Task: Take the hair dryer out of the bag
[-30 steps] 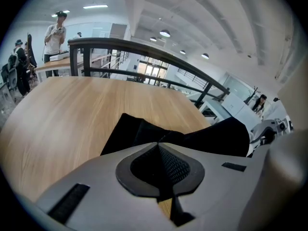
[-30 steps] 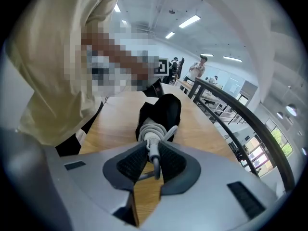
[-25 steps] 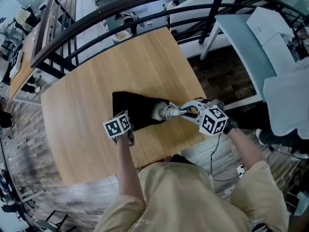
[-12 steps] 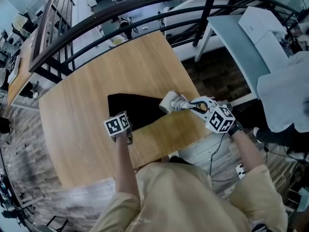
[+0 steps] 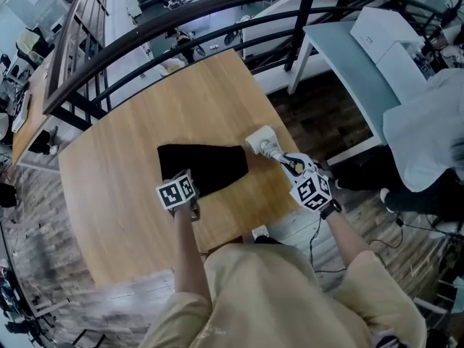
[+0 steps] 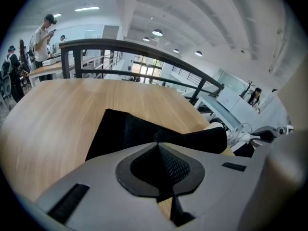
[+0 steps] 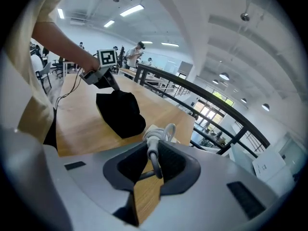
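A flat black bag [image 5: 206,165] lies on the wooden table [image 5: 123,158]. My left gripper [image 5: 187,184] is shut on the bag's near edge; in the left gripper view its jaws [image 6: 159,146] pinch black fabric [image 6: 139,131]. The white hair dryer [image 5: 259,142] is outside the bag, just right of the bag's mouth near the table's right edge. My right gripper [image 5: 287,162] is shut on the dryer's white cord [image 7: 153,150] where it leaves the handle. The right gripper view shows the bag [image 7: 120,112] and the left gripper [image 7: 98,75] beyond.
A black curved railing [image 5: 217,6] runs behind the table. To the right stands a pale blue-grey table [image 5: 348,56] with a white box [image 5: 391,38], and a person in white [image 5: 428,136]. A cable [image 5: 319,238] hangs below the table's near edge.
The right gripper has drawn the hair dryer out of the bag's mouth to the right and rolled over. The bag has flattened. The left gripper keeps its hold on the bag.
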`<state>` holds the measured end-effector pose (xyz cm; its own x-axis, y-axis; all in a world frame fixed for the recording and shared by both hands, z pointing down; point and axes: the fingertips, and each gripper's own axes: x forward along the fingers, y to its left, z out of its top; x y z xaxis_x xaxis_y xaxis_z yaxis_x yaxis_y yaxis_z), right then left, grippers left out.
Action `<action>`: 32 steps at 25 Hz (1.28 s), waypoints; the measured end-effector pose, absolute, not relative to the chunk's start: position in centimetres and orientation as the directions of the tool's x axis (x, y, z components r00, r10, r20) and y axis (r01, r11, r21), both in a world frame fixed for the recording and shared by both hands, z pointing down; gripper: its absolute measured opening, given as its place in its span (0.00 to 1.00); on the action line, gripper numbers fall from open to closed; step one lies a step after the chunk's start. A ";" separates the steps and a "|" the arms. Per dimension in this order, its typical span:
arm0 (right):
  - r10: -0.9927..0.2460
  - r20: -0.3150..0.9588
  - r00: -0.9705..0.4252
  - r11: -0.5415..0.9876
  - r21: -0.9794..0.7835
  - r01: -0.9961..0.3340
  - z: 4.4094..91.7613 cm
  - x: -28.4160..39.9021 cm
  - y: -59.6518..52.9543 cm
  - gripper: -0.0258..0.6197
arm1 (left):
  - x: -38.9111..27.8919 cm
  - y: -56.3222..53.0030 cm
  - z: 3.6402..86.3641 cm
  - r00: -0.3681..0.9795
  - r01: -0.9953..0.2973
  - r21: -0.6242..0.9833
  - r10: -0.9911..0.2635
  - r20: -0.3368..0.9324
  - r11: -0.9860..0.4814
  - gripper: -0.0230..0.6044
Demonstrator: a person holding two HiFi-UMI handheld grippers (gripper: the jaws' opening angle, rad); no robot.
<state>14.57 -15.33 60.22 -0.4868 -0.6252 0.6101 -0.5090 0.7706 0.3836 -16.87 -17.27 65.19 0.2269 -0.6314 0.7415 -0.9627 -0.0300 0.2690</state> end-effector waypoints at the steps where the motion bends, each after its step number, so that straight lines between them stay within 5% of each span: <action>1: -0.646 0.599 -0.472 0.750 0.383 -0.539 60.6 14.4 -15.2 0.15 | -16.6 -17.0 65.2 0.228 -0.963 0.268 -0.632 0.741 -0.033 0.06; 6: -0.715 0.565 -0.412 0.650 0.319 -0.690 63.4 13.2 -14.8 0.15 | -15.4 -15.5 65.7 0.245 -0.959 0.279 -0.625 0.741 -0.046 0.06; 17: -0.613 0.661 -0.433 0.599 0.031 -0.800 70.1 12.7 -13.0 0.18 | -13.5 -12.6 66.2 0.265 -0.948 0.316 -0.656 0.707 -0.042 0.07; 20: -0.591 0.671 -0.447 0.601 -0.002 -0.799 68.7 12.8 -12.5 0.40 | -12.8 -11.9 65.1 0.287 -0.938 0.342 -0.678 0.677 -0.056 0.31; 29: -0.765 0.364 -0.531 0.553 -0.051 -0.832 53.9 10.6 -13.9 0.39 | -11.3 -10.0 55.1 0.269 -0.940 0.320 -0.840 0.472 -0.121 0.34; 32: -0.782 0.268 -0.562 0.573 -0.043 -0.818 49.1 8.9 -13.6 0.24 | -11.0 -9.6 49.8 0.208 -0.965 0.226 -0.906 0.370 -0.129 0.24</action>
